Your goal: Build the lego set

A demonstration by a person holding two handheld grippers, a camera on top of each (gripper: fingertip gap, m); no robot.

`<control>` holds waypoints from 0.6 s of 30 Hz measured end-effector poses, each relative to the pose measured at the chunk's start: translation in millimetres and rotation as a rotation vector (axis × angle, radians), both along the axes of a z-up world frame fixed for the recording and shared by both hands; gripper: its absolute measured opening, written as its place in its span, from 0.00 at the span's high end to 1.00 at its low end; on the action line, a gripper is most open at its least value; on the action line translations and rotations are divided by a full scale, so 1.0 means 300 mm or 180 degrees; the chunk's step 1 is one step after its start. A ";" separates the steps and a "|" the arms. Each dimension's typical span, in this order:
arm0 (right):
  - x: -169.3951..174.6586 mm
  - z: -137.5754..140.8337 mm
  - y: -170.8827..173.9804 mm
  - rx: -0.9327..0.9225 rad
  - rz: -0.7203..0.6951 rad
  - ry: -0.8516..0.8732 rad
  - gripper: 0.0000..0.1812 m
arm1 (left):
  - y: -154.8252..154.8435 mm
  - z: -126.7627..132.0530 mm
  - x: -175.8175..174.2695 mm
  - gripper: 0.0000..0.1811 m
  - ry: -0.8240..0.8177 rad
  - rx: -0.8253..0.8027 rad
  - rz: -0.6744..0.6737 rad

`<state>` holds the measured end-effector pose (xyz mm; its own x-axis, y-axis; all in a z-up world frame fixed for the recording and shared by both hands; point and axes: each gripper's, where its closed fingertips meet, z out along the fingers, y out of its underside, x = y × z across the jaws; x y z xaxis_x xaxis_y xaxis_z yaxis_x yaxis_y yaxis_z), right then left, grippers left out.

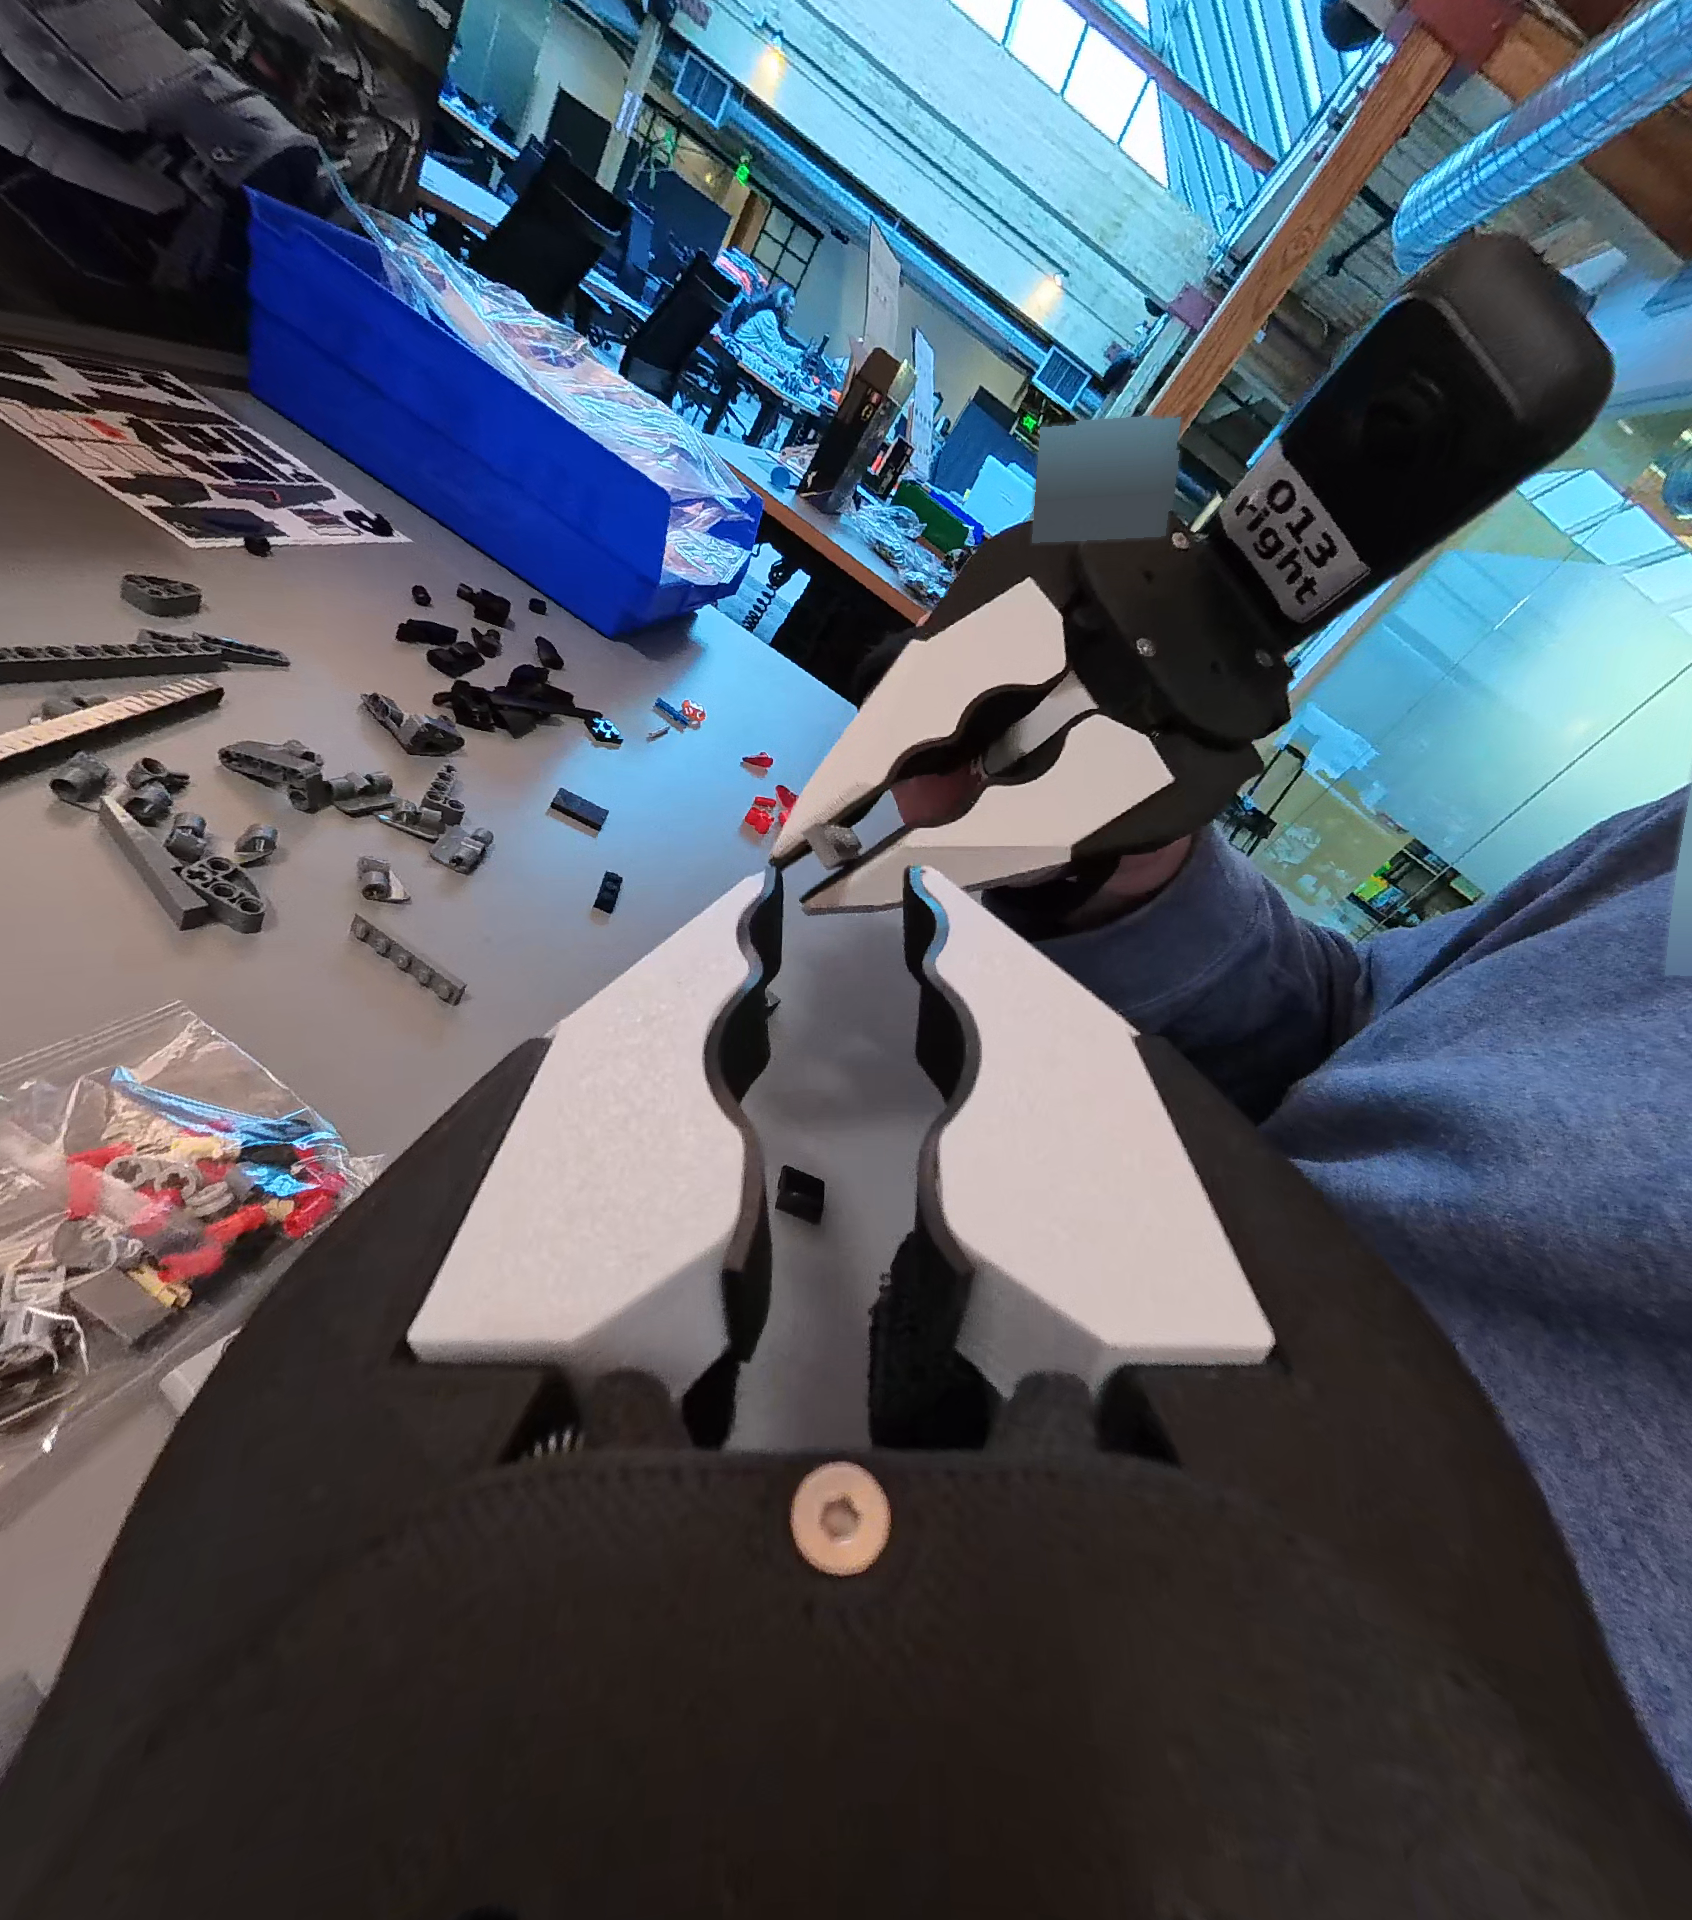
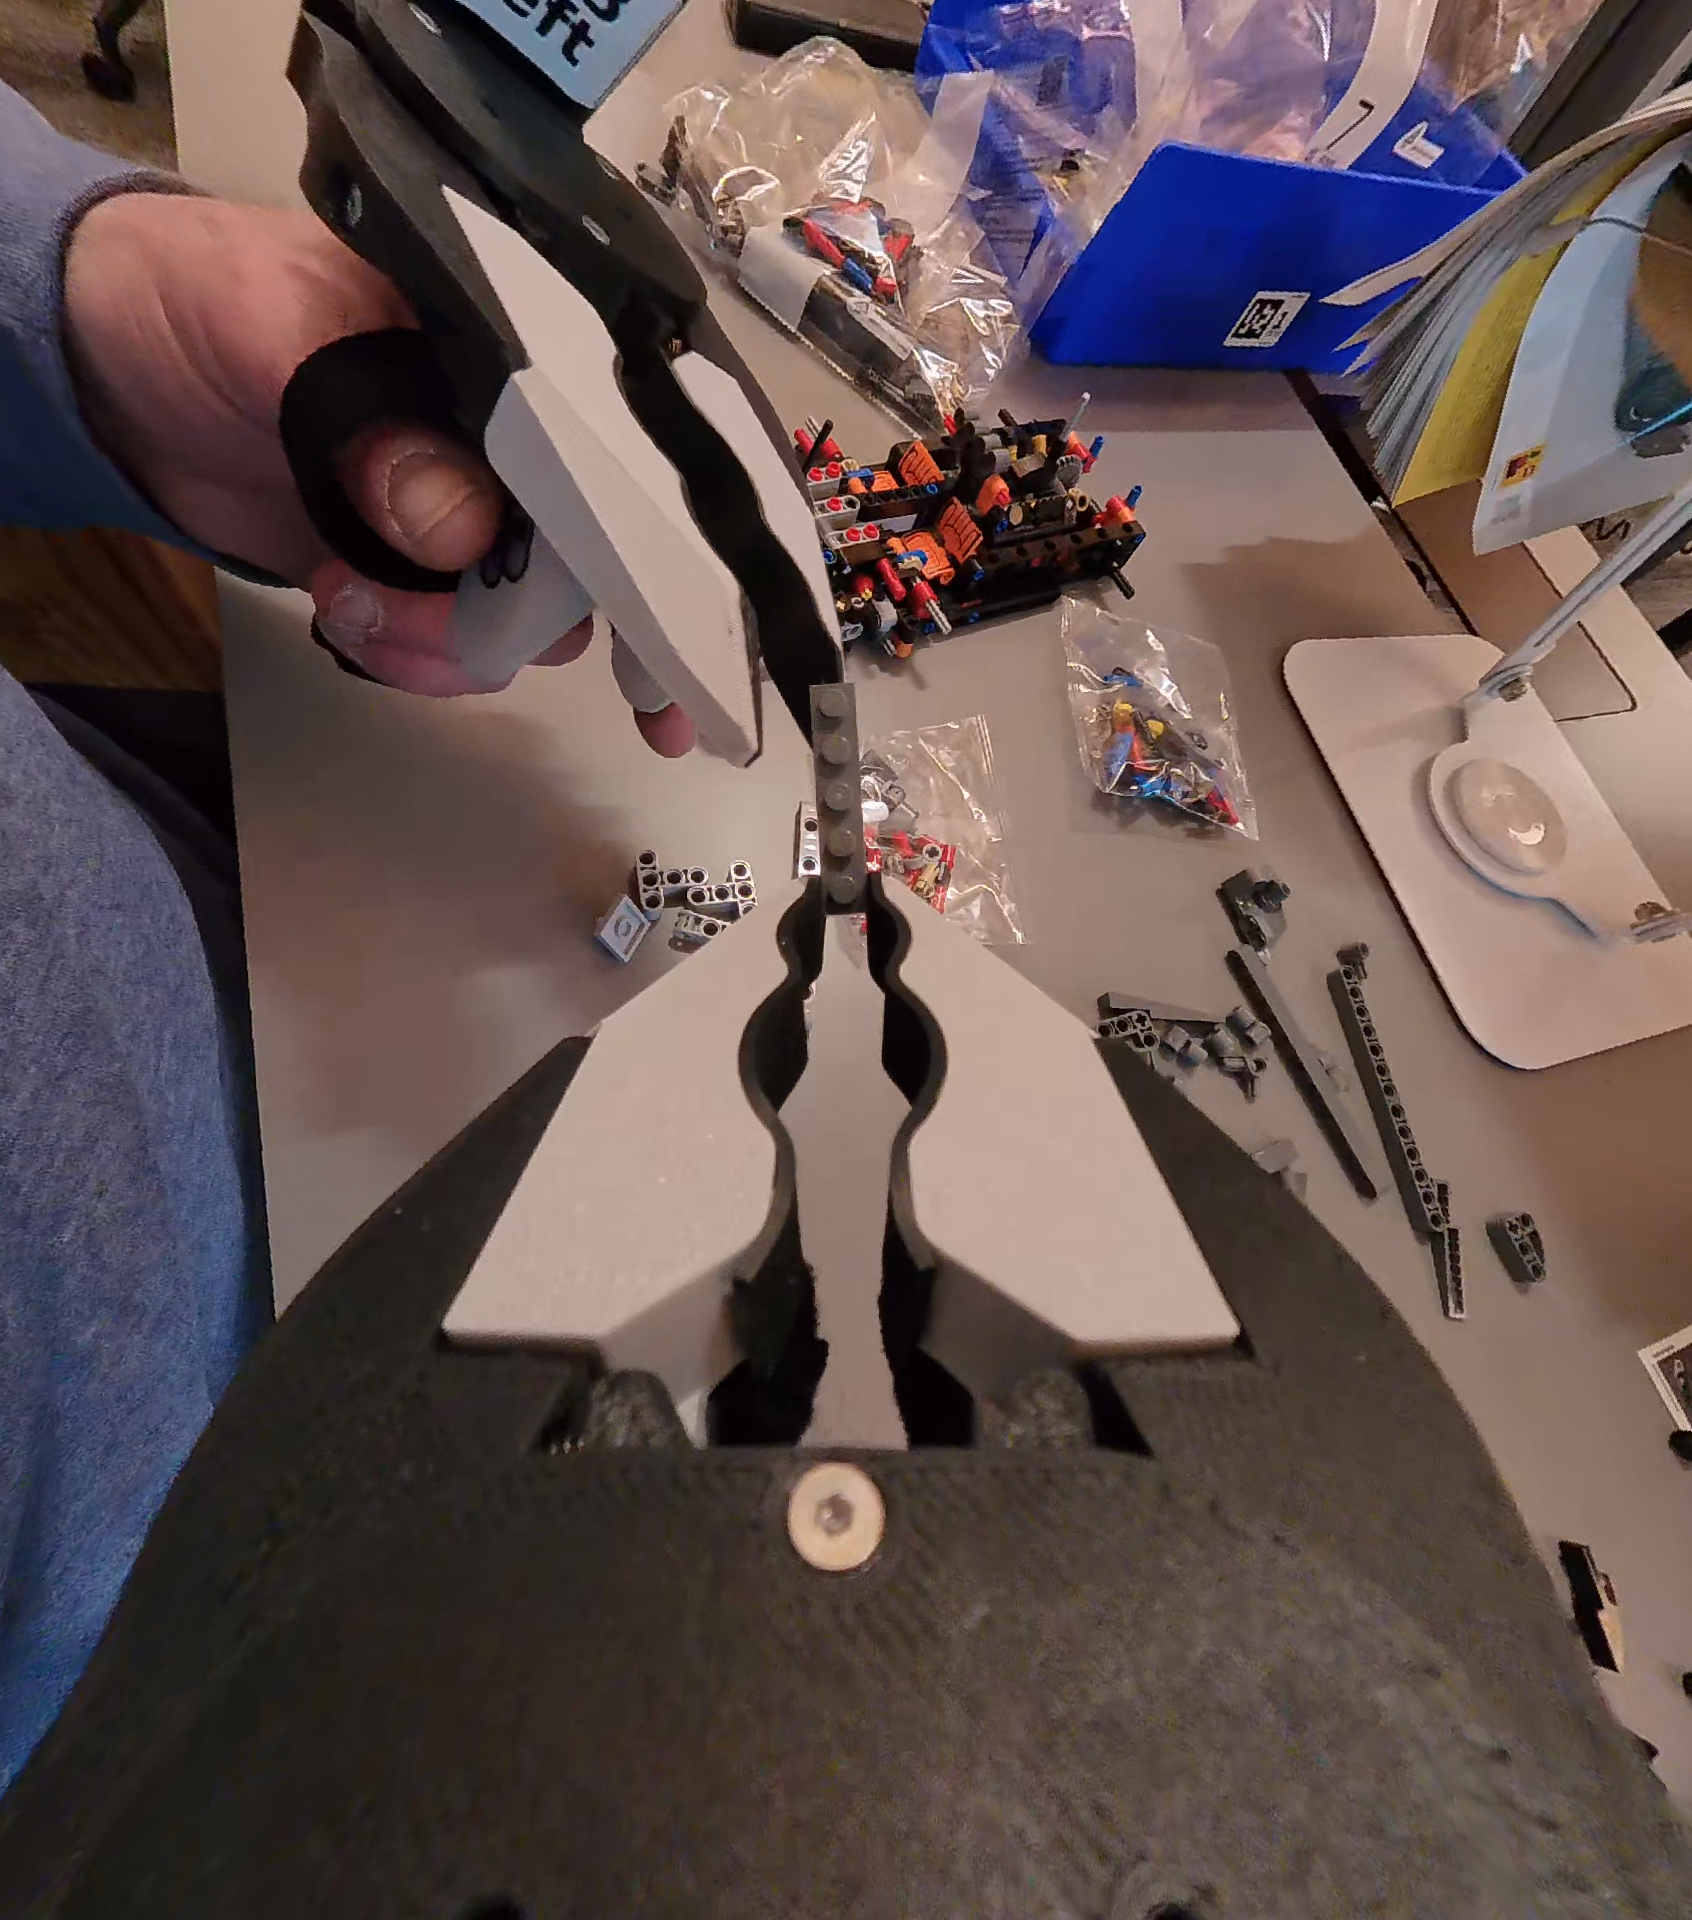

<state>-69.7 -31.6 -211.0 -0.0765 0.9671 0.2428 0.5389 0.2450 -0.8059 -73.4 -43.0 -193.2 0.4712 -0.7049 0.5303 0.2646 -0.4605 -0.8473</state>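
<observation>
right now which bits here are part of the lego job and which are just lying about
In the job:
- right tool, shut on the dark grey studded plate
- left tool, open
- half-built model
- loose grey beams
- bags of parts
- sticker sheet

Lying about:
- magnifier lamp
- blue bin

Your left wrist view looks along its own white-and-black gripper (image 1: pixel 842 894), low over the grey tabletop (image 1: pixel 42 935), tilted up toward the hall. Your right wrist view looks steeply down on it. Each sees the other gripper close ahead (image 1: pixel 821 862); both share the table's scattered grey pieces.
</observation>
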 end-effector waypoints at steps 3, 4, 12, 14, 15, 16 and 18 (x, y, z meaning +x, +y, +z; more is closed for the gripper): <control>-0.002 0.003 -0.003 0.0023 0.0011 0.0002 0.97 | 0.000 0.001 0.002 0.89 -0.0002 -0.0001 0.0000; -0.001 0.004 -0.004 0.0027 0.0014 0.0000 0.97 | 0.000 0.000 0.002 0.90 -0.0007 -0.0005 0.0002; -0.005 0.001 -0.013 0.0101 0.0039 -0.0035 0.97 | 0.003 0.003 -0.002 0.91 -0.0091 -0.0038 0.0020; -0.006 0.000 -0.015 0.0151 0.0043 -0.0053 0.97 | 0.001 0.002 0.001 0.91 -0.0078 -0.0025 0.0013; -0.007 -0.001 -0.016 0.0180 0.0045 -0.0064 0.97 | 0.000 0.002 0.004 0.91 -0.0073 -0.0018 0.0001; -0.008 -0.002 -0.017 0.0212 0.0046 -0.0072 0.97 | -0.001 0.001 0.007 0.91 -0.0072 -0.0022 -0.0004; -0.009 -0.004 -0.020 0.0283 0.0058 -0.0095 0.97 | -0.001 -0.003 0.011 0.92 -0.0079 -0.0040 -0.0018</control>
<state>-72.4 -37.6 -212.2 -0.1025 0.9402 0.3250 0.5572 0.3249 -0.7642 -70.0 -43.2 -194.1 0.4538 -0.7007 0.5506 0.2828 -0.4726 -0.8346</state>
